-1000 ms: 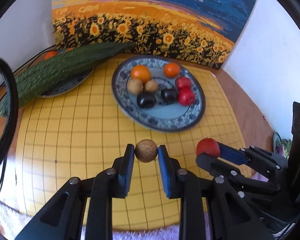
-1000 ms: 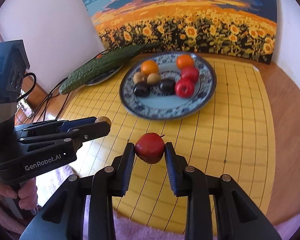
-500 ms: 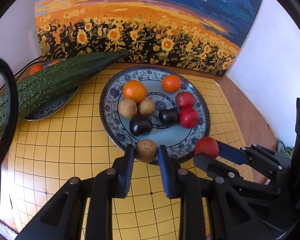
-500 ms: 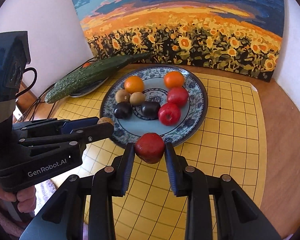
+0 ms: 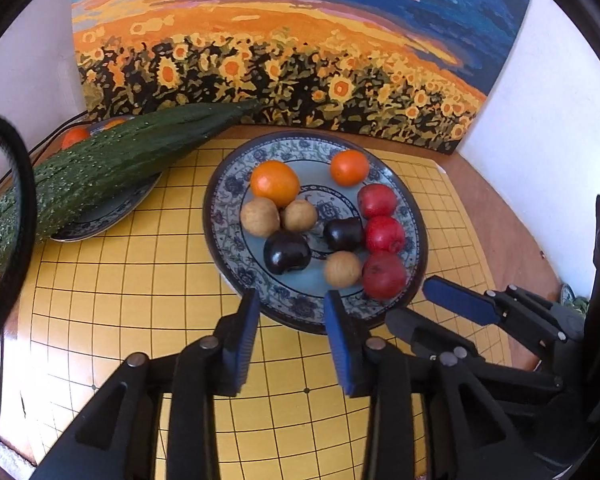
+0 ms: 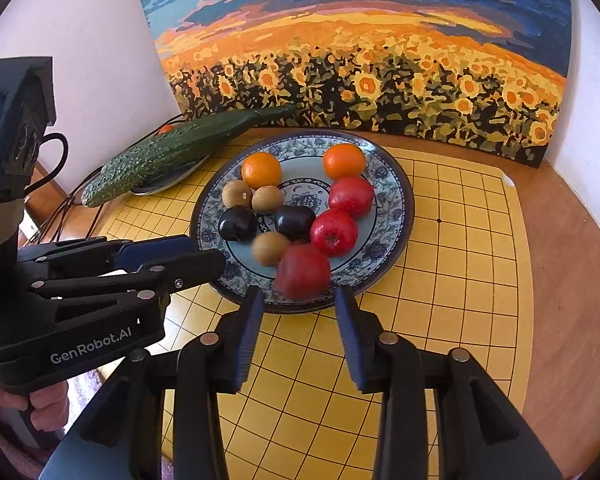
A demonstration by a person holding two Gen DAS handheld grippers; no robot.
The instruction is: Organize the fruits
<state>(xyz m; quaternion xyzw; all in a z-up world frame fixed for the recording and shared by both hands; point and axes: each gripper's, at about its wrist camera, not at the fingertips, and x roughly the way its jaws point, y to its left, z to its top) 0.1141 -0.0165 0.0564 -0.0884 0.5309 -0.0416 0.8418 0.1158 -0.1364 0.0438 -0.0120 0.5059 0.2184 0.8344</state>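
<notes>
A blue patterned plate (image 5: 236,216) (image 6: 392,192) holds two oranges, three brown round fruits, two dark plums and three red apples. My left gripper (image 5: 290,312) is open and empty at the plate's near rim; the brown fruit (image 5: 342,269) (image 6: 270,248) lies on the plate just beyond it. My right gripper (image 6: 298,310) is open and empty; the red apple (image 6: 302,270) (image 5: 384,275), blurred, sits on the plate's near edge beyond its fingers. Each gripper shows in the other's view: the left gripper (image 6: 204,252), the right gripper (image 5: 432,304).
A long green bitter gourd (image 5: 112,164) (image 6: 180,148) lies on a second plate (image 5: 112,220) at the left with an orange fruit (image 5: 74,136) behind it. A yellow grid mat (image 5: 140,300) covers the wooden table. A sunflower painting (image 5: 300,60) leans on the back wall.
Both grippers moved forward to the plate and opened. The brown fruit left the left gripper and the red apple left the right one; both now lie on the plate.
</notes>
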